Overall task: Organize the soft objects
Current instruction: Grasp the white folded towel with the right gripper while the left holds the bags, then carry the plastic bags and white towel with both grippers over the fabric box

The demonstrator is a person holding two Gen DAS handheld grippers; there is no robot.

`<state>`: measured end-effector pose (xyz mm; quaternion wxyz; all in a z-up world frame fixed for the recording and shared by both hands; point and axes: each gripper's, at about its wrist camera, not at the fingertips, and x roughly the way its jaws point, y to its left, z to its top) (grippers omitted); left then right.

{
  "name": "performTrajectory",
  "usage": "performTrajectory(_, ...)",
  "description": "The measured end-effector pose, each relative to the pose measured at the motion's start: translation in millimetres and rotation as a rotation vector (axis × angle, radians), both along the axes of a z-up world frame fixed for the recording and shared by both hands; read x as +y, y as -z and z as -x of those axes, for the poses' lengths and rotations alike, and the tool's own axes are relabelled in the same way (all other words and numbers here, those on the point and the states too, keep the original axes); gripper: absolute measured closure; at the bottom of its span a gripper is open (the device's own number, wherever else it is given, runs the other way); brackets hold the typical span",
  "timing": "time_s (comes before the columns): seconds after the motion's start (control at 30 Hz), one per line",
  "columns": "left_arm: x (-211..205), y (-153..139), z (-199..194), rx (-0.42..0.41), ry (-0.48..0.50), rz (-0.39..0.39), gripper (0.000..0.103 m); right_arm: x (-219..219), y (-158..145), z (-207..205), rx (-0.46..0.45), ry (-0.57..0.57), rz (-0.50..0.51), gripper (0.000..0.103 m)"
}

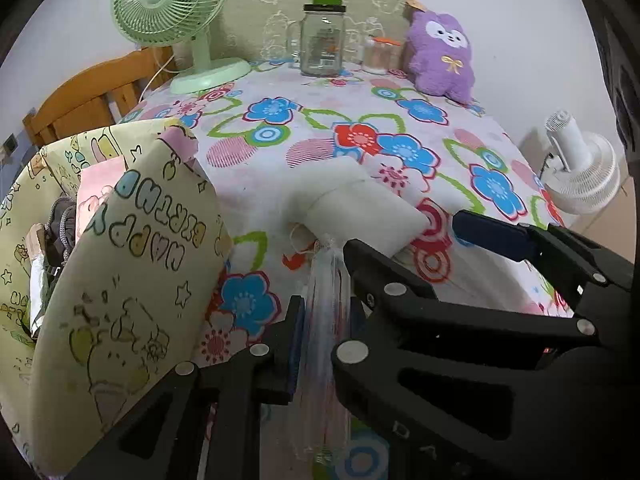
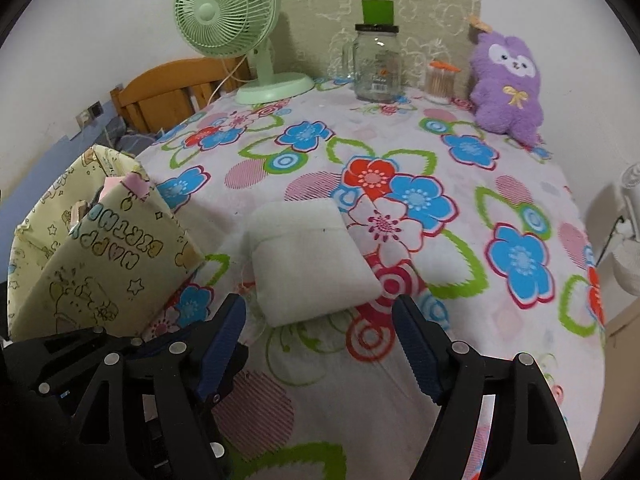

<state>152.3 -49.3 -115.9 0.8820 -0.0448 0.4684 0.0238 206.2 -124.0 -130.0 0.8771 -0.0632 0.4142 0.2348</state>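
My left gripper (image 1: 322, 304) is clamped on the clear plastic bag (image 1: 326, 280) of the white pillow (image 2: 308, 256), which lies just beside the gift bag (image 2: 96, 256). My right gripper (image 2: 320, 332) stands apart, empty. The thin plastic may slip or tear if I pull.

Domestic interior, most likely a bedroom or living room of a home. A counter draped in a white cloth printed with blue, red and green flowers (image 2: 400, 200) carries a pale green plastic desk fan (image 2: 236, 28), a clear glass handled jar with a black lid (image 2: 376, 68) and a purple plush animal toy (image 2: 508, 80). A honey-coloured wooden slatted bed or chair frame (image 2: 168, 92) stands behind, and a cream gift bag with cartoon "Happy Birthday" print (image 2: 100, 264) beside it.
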Motion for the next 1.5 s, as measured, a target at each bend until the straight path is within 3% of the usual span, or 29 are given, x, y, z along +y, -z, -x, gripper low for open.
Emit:
performTrajectory(0.3,4,5,-8,0.011,-0.032,-0.002,0.083,12,7,-16,-0.006,-0.074,0.025,0.025)
performTrajectory(0.37,5,6,-7,0.011,-0.030,-0.008,0.082,13,10,-18,0.012,-0.086,0.021,0.033)
performTrajectory(0.4,5,6,-7,0.010,-0.027,-0.011,0.082,13,12,-21,0.027,-0.080,0.025,0.048)
performTrajectory(0.5,5,6,-6,0.010,-0.022,-0.014,0.083,11,16,-22,0.046,-0.074,0.027,0.052)
performTrajectory(0.7,3,4,-3,0.005,-0.008,-0.016,0.084,10,14,-15,0.067,-0.075,0.012,0.078)
performTrajectory(0.83,0,2,2,-0.004,0.010,-0.022,0.084,7,12,-7,0.066,-0.062,-0.001,0.087)
performTrajectory(1.5,-20,-19,38,-0.074,0.082,-0.048,0.084,-28,-13,46,0.006,0.074,-0.070,0.090)
